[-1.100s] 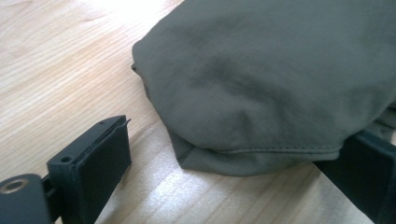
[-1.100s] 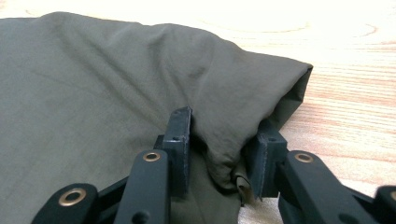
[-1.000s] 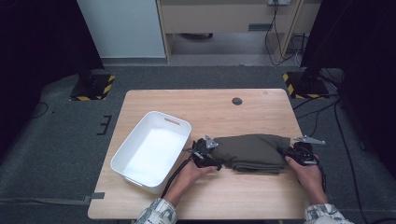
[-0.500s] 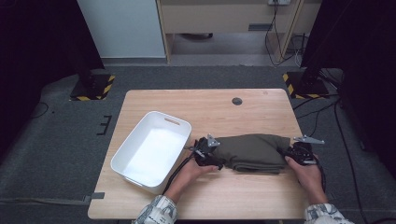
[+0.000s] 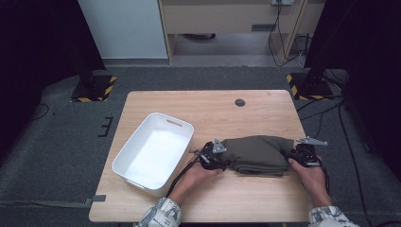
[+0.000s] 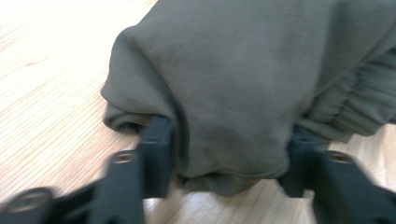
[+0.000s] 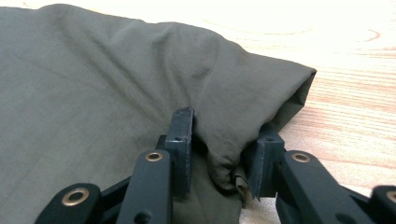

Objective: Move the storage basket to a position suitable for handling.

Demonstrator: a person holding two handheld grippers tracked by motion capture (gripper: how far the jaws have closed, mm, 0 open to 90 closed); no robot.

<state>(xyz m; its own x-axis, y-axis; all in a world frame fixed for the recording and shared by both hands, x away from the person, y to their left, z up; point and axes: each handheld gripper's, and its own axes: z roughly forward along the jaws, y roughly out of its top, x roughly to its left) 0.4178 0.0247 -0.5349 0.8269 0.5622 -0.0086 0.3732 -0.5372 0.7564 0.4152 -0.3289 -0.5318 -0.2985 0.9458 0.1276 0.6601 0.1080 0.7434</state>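
A folded olive-green garment (image 5: 257,155) lies on the wooden table (image 5: 213,109), right of centre near the front. My left gripper (image 5: 221,162) is at its left end. Its jaws have just been closing, and in the left gripper view (image 6: 229,140) they squeeze a thick bunched fold of the garment (image 6: 243,84) between them. My right gripper (image 5: 289,157) is at the garment's right end. In the right gripper view (image 7: 224,135) it is shut on a pinched fold of the garment (image 7: 116,93). A hand holds each gripper from the front edge.
A white rectangular tub (image 5: 153,153) stands to the left of the garment, close to my left gripper. A small black round cap (image 5: 240,102) sits in the table top towards the back. Bare wood lies behind the garment.
My left gripper has edged right onto the garment's left end. The right gripper and the garment have stayed in place.
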